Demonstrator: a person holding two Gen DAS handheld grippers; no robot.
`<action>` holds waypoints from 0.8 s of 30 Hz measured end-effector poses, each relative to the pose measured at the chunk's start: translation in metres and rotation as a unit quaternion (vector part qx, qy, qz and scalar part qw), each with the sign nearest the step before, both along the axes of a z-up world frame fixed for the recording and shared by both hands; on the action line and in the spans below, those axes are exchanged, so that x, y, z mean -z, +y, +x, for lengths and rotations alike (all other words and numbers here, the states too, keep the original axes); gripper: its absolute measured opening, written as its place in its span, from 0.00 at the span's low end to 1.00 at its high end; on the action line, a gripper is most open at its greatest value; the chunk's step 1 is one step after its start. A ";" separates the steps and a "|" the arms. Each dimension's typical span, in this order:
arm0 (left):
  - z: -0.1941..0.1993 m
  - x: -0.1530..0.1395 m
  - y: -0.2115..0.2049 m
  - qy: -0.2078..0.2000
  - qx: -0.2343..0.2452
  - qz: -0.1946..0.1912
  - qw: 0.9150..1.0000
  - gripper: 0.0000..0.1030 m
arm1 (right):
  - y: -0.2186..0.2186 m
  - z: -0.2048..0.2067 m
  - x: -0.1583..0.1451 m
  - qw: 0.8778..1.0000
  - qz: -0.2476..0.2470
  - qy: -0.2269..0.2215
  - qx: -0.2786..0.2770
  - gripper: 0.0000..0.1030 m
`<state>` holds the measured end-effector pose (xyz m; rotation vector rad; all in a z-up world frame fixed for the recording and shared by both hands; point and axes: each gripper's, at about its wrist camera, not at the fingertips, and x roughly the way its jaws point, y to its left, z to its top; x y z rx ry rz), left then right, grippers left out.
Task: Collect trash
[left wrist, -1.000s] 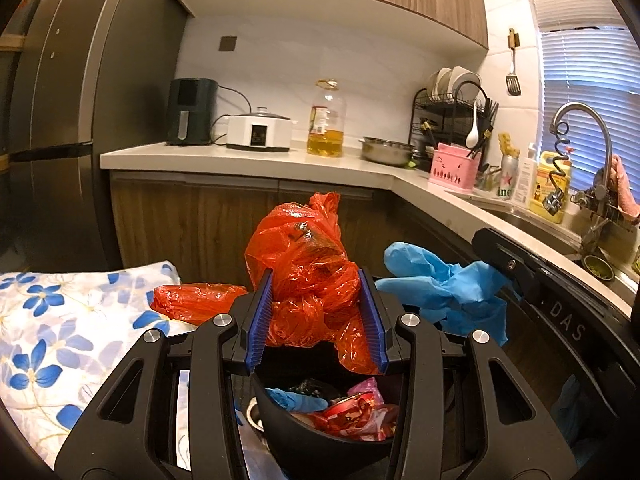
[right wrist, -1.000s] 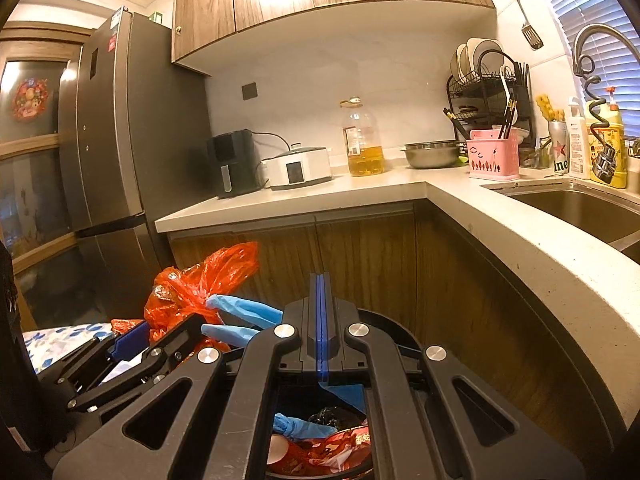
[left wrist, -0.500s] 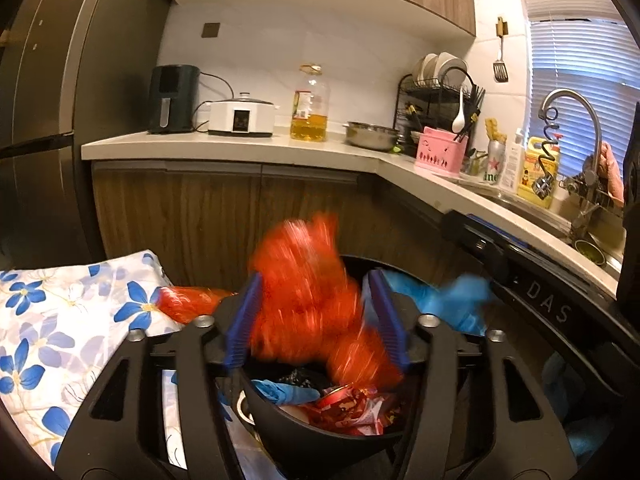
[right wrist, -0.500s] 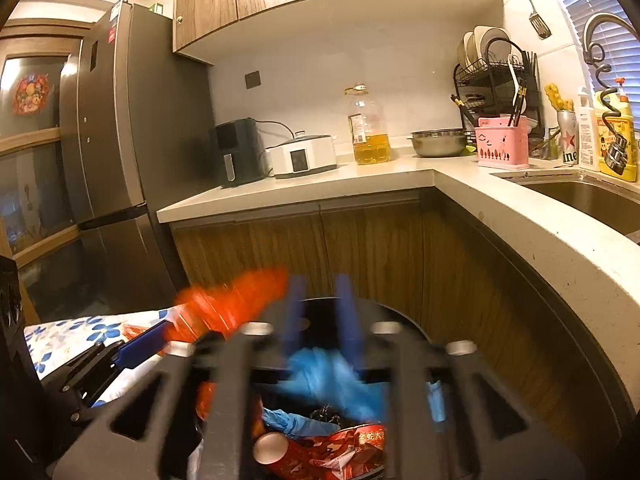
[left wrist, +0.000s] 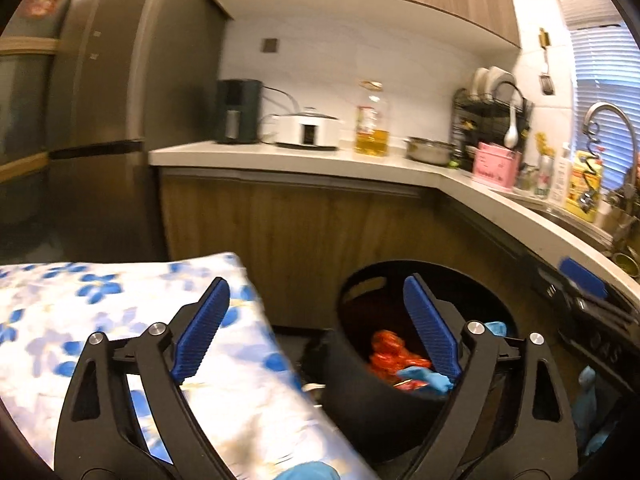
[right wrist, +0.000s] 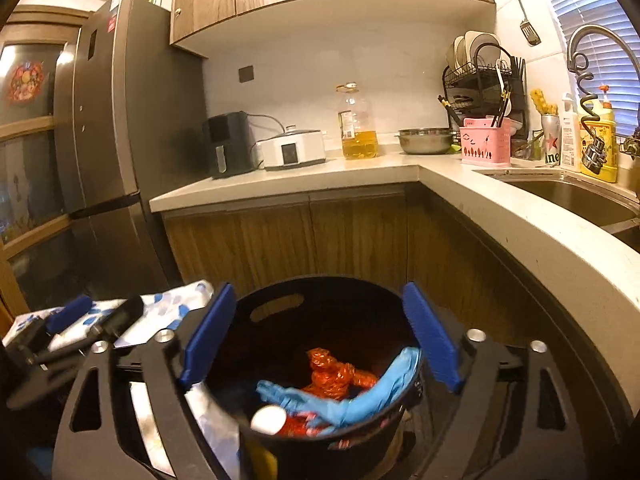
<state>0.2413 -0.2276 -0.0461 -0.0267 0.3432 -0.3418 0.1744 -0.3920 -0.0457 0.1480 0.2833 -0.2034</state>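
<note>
A black round trash bin (right wrist: 276, 300) stands on the floor below the counter; it also shows in the left wrist view (left wrist: 360, 400). Inside it lie a crumpled orange plastic bag (right wrist: 338, 372), a blue glove (right wrist: 360, 400) draped over the rim, a can (right wrist: 268, 420) and red wrappers. The orange bag (left wrist: 392, 354) and blue glove (left wrist: 434, 382) show in the left wrist view too. My right gripper (right wrist: 320, 338) is open and empty above the bin. My left gripper (left wrist: 316, 330) is open and empty, to the bin's left over the flowered cloth.
A table with a blue-flowered cloth (left wrist: 100, 320) stands left of the bin. A fridge (right wrist: 108, 140) is at the left. The L-shaped counter (right wrist: 500, 200) holds an oil bottle (right wrist: 358, 128), appliances, a dish rack and a sink (right wrist: 580, 200). The left gripper (right wrist: 64, 328) shows at left.
Both grippers opened. The left let go of the orange bag and the right let go of the blue glove; both dropped into the bin. The left gripper swung left over the cloth.
</note>
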 end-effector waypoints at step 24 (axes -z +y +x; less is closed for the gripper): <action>-0.169 -0.014 0.164 0.023 -0.101 0.002 0.995 0.94 | 0.133 -0.140 -0.009 0.998 -0.034 0.033 -0.030 0.94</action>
